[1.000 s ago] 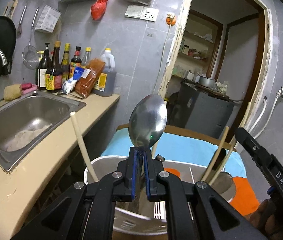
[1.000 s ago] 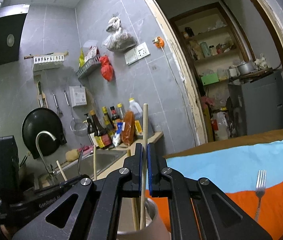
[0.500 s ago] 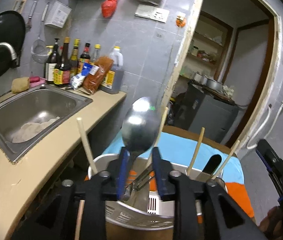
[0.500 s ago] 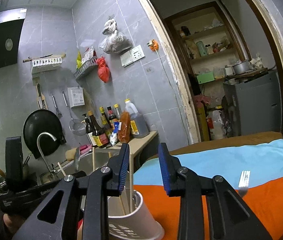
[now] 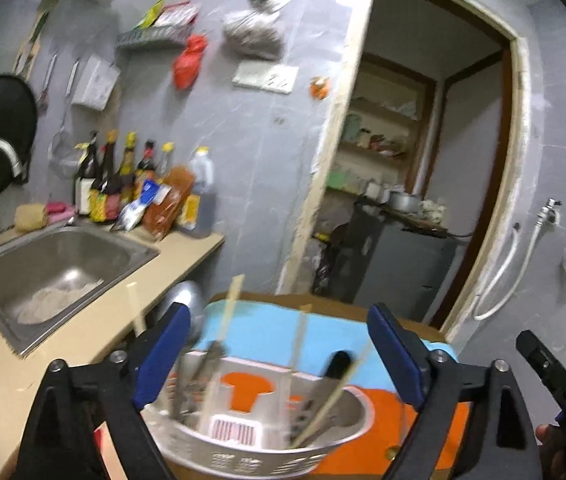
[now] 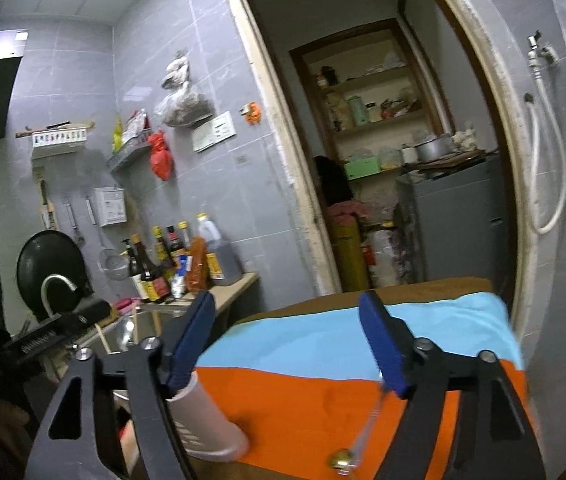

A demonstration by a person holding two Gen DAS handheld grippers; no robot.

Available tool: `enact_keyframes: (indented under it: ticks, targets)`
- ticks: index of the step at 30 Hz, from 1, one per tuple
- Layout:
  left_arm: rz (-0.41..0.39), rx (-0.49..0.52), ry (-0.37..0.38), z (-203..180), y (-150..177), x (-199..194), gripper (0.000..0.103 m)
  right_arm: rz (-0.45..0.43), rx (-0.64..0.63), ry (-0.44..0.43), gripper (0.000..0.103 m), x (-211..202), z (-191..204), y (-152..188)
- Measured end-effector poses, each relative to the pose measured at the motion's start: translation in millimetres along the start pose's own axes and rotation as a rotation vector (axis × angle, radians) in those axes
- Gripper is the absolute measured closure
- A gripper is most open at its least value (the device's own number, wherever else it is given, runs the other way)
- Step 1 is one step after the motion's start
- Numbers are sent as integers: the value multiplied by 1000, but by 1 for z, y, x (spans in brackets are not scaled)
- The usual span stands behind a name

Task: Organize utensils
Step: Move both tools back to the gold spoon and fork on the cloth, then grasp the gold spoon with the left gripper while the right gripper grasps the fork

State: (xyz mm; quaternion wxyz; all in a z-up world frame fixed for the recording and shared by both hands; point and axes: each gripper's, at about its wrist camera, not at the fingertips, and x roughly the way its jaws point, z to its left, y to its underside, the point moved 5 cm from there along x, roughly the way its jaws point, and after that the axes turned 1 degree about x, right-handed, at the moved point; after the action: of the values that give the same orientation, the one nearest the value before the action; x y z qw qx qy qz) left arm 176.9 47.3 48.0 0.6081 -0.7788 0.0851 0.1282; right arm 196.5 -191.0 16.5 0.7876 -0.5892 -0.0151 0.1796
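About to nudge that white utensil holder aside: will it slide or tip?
Probably tippy: the holder looks like thin perforated plastic, light, with chopsticks and a spoon standing tall above its rim. The cloth under it may drag and bunch rather than let it slide.

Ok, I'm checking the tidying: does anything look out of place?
One fork lies flat on the orange cloth, outside the white holder where the spoon and chopsticks stand.
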Motion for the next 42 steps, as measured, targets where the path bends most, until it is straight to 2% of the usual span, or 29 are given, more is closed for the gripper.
enact_keyframes:
  ticks: [4, 5, 6, 11, 16, 26, 29, 31, 34, 35, 37, 39, 41, 42]
  targets:
    - [-33, 44, 31, -33, 1, -5, 4, -16, -12, 48, 27, -15, -25, -10]
    - [-34, 51, 41, -40, 3, -5, 4, -16, -18, 62, 22, -18, -32, -11]
    - [-30, 61, 51, -49, 7, -5, 4, -18, -23, 74, 17, -21, -38, -14]
    - [20, 82, 95, -85, 34, -3, 3, 4, -43, 110, 17, -30, -67, -18]
    - [140, 39, 99, -110, 73, 5, 3, 72, -51, 115, 17, -30, -101, -9]
    - [421, 0, 109, -130, 147, 38, 6, 273, -14, 107, 17, -10, -163, 46]
    - [503, -22, 131, -130, 164, 49, 19, 325, 3, 92, 17, 1, -173, 61]
    - [562, -38, 144, -131, 176, 56, 33, 370, 20, 69, 17, 10, -179, 72]
    - [647, -70, 163, -133, 195, 63, 48, 427, 32, 36, 21, 23, -181, 88]
    - [667, -80, 171, -134, 199, 65, 50, 445, 33, 27, 22, 27, -182, 93]
    - [683, -83, 180, -138, 204, 66, 56, 468, 38, 12, 23, 33, -182, 102]
    - [688, -66, 188, -143, 204, 68, 57, 481, 42, 3, 24, 36, -182, 107]
    - [700, -41, 185, -148, 204, 71, 63, 484, 44, -2, 24, 39, -182, 111]
    - [711, -22, 177, -151, 206, 74, 70, 485, 45, -3, 24, 41, -183, 112]
